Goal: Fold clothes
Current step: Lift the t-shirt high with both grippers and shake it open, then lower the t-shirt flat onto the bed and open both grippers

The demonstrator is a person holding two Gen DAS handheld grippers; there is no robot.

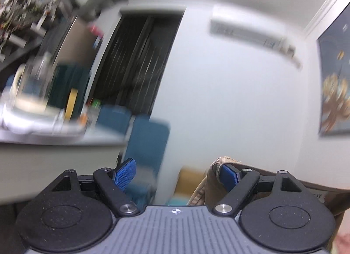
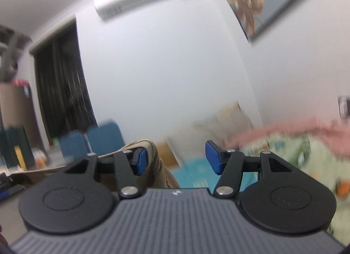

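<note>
A tan corduroy garment [image 1: 210, 179] drapes over the right finger of my left gripper [image 1: 177, 174]. The jaws stand wide apart, with the cloth hooked on one pad only. In the right wrist view the same tan garment [image 2: 153, 157] hangs over the left finger of my right gripper [image 2: 177, 158], whose jaws are also wide apart. Both cameras point up at the wall and both views are blurred by motion. The rest of the garment hangs out of sight below.
A bed with a green patterned cover [image 2: 295, 162] and a pink cloth [image 2: 295, 129] lies at right. Blue chairs [image 1: 146, 140], a cluttered grey table [image 1: 54, 138] and a dark doorway [image 1: 135, 61] are at left. An air conditioner [image 1: 247, 28] hangs on the wall.
</note>
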